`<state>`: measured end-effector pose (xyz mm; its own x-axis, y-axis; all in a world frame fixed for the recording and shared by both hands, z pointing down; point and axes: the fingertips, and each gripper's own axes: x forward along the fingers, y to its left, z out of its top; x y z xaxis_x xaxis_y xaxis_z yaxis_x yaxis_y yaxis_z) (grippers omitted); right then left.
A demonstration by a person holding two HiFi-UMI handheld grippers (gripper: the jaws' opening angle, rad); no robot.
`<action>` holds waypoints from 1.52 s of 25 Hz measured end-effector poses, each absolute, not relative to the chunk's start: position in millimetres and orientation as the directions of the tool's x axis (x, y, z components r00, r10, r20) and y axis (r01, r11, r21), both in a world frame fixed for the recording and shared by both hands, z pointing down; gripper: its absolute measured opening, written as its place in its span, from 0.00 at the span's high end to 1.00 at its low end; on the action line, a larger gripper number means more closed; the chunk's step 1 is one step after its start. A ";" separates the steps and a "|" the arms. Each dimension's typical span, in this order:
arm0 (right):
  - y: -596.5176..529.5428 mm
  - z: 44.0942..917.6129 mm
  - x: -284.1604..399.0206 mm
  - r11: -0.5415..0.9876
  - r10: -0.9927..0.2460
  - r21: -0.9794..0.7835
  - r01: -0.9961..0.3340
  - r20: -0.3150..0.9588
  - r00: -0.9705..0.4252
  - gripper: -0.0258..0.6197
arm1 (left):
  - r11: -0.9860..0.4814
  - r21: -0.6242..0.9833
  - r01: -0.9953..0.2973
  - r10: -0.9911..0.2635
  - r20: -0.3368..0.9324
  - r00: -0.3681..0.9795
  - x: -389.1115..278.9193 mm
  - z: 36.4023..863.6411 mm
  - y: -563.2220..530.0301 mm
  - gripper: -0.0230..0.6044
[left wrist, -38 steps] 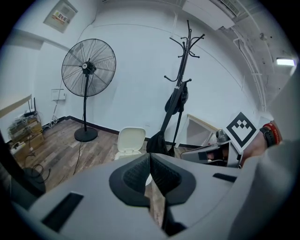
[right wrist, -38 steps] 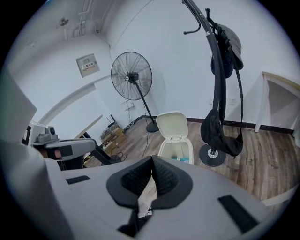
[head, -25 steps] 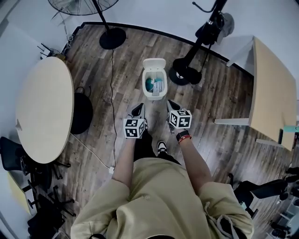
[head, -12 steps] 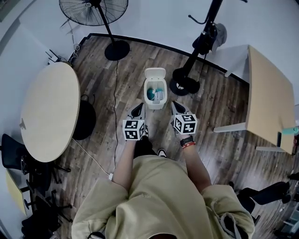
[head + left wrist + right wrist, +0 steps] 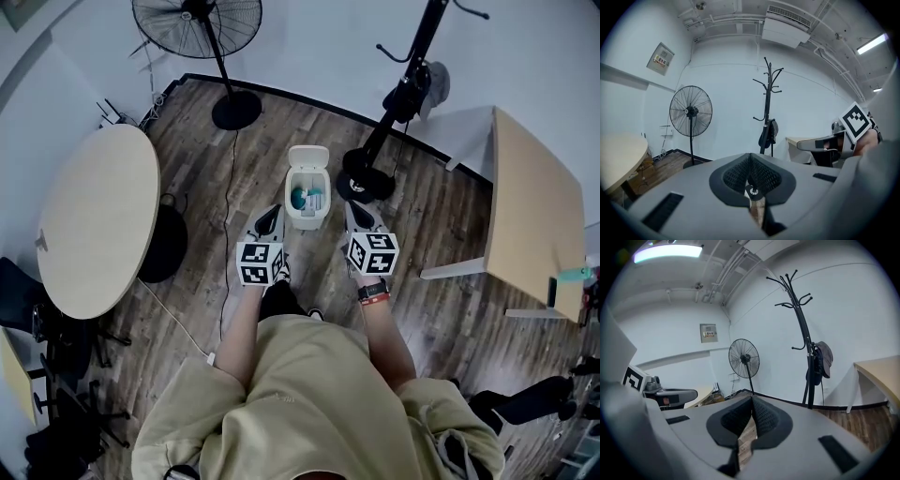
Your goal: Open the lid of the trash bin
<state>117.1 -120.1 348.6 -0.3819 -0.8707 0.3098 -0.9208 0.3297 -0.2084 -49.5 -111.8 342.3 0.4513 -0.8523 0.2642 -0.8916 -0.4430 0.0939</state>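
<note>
A small white trash bin (image 5: 307, 208) stands on the wood floor in the head view. Its lid (image 5: 309, 156) is swung up and back, and teal and pale rubbish shows inside. My left gripper (image 5: 273, 215) hovers just left of the bin's near edge, and my right gripper (image 5: 351, 210) just right of it. Neither touches the bin. In the left gripper view the left gripper (image 5: 750, 156) has its jaws pressed together with nothing in them. The right gripper (image 5: 752, 399) is shut and empty too. Both gripper views point above the bin, which they do not show.
A round table (image 5: 94, 225) and a black stool (image 5: 165, 240) stand on the left. A fan base (image 5: 235, 111) and a coat rack base (image 5: 364, 185) stand behind the bin. A rectangular table (image 5: 534, 206) is on the right. A cable (image 5: 228, 234) runs along the floor.
The head view has pulled up and back, so the bin looks smaller and farther. Both grippers stay shut on either side of it. The lid remains open.
</note>
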 end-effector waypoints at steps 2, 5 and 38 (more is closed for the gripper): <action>-118.2 334.3 117.7 0.336 -0.877 -0.194 -0.922 0.292 -0.382 0.94 | -0.439 0.067 -0.896 -0.862 0.249 0.441 -50.8 327.4 -109.9 0.92; -115.5 311.6 119.5 0.340 -0.889 -0.199 -0.919 0.249 -0.384 0.94 | -0.429 0.034 -0.903 -0.877 0.225 0.425 -55.0 303.8 -107.0 0.92; -104.7 281.3 129.0 0.312 -0.918 -0.208 -0.927 0.186 -0.350 0.94 | -0.489 0.036 -0.872 -0.862 0.135 0.489 -35.6 259.8 -100.8 0.92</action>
<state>129.0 -104.7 281.3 -0.3502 -0.9181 0.1858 -0.9272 0.3117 -0.2076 -35.6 -100.8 259.8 0.4889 -0.8618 0.1352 -0.8716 -0.4889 0.0356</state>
